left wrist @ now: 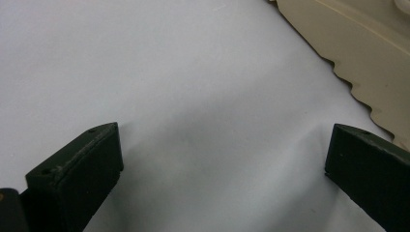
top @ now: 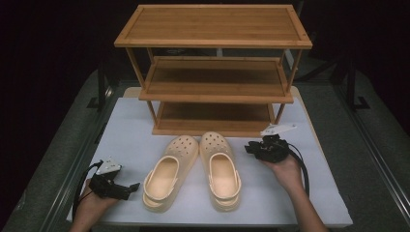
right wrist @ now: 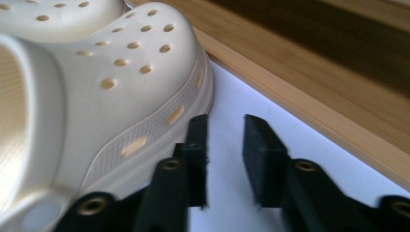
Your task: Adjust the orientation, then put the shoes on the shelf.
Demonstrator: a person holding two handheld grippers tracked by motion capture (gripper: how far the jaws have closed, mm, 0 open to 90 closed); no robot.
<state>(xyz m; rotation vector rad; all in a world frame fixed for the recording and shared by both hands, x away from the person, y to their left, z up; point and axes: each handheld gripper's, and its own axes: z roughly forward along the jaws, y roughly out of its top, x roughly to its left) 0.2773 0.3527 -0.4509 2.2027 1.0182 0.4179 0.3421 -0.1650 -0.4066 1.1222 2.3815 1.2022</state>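
Observation:
Two cream clogs lie side by side on the white table top [top: 126, 126], toes toward a wooden shoe rack [top: 212, 77]: the left clog [top: 168, 175] and the right clog [top: 221, 169]. My left gripper [top: 129, 188] rests at the near left, pointing at the left clog's heel. Its jaws [left wrist: 225, 133] stand wide apart over bare table, with the clog's wavy sole edge [left wrist: 367, 43] at upper right. My right gripper [top: 249, 148] sits just right of the right clog's toe. Its jaws [right wrist: 226, 125] are a narrow gap apart with nothing between them, beside the clog's toe [right wrist: 96, 87].
The three-tier rack stands at the back of the table, its bottom board [right wrist: 309, 82] close behind my right gripper. A white tag [top: 279, 129] lies by the rack's right foot. Dark floor surrounds the table.

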